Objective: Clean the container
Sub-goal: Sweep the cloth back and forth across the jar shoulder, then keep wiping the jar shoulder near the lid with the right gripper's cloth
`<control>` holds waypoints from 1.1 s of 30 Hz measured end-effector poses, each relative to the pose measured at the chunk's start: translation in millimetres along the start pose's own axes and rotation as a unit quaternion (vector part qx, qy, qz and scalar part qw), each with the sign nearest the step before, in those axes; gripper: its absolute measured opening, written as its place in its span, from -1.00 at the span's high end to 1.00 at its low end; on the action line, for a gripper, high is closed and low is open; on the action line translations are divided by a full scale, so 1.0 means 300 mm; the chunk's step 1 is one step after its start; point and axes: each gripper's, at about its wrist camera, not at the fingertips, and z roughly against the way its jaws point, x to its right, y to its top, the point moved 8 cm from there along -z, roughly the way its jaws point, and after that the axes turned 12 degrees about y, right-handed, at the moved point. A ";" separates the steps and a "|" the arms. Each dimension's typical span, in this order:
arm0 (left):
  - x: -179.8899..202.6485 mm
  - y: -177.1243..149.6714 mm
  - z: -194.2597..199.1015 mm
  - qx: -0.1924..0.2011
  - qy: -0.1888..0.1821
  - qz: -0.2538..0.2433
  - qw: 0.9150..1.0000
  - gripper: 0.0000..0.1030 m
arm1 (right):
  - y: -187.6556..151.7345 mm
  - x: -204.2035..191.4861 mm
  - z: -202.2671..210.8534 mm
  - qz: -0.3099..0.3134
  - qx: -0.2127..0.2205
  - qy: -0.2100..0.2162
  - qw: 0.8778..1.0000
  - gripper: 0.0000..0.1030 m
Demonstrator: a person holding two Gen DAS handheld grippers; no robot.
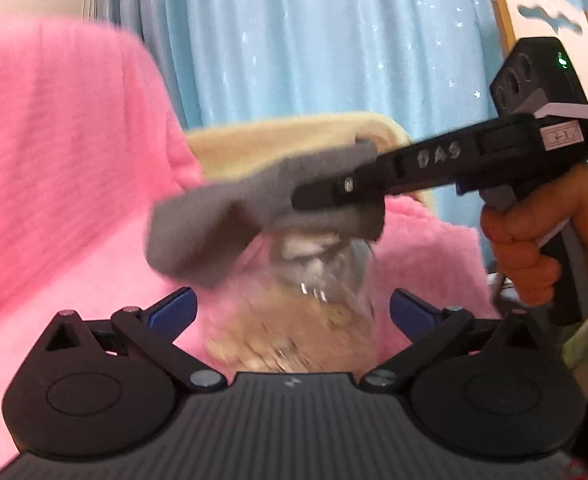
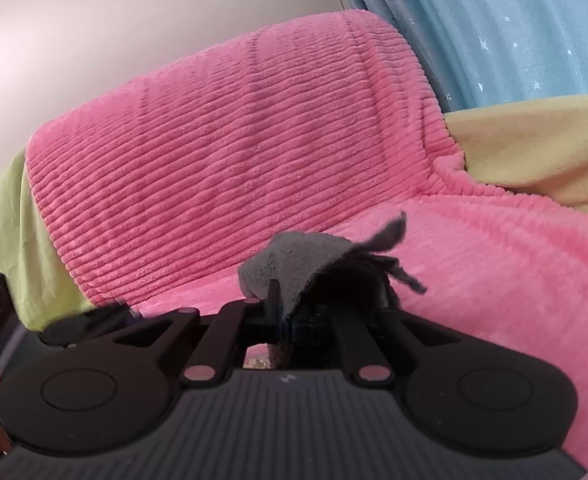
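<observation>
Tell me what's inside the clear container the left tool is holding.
The clear container is blurred; tan, crumb-like stuff shows through its lower part. The grey cloth, pinched by the right tool, covers its mouth, so whatever lies under the cloth is hidden.

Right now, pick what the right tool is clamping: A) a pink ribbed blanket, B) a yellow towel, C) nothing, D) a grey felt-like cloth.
D: the right tool is shut on the grey felt-like cloth, pressing it over the blurred clear glass container that sits between the fingers of the left tool.
</observation>
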 end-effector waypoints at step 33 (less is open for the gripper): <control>0.154 -0.111 0.040 0.022 0.008 -0.223 0.974 -1.00 | 0.021 -0.004 0.107 -0.010 0.027 -0.006 1.000 0.95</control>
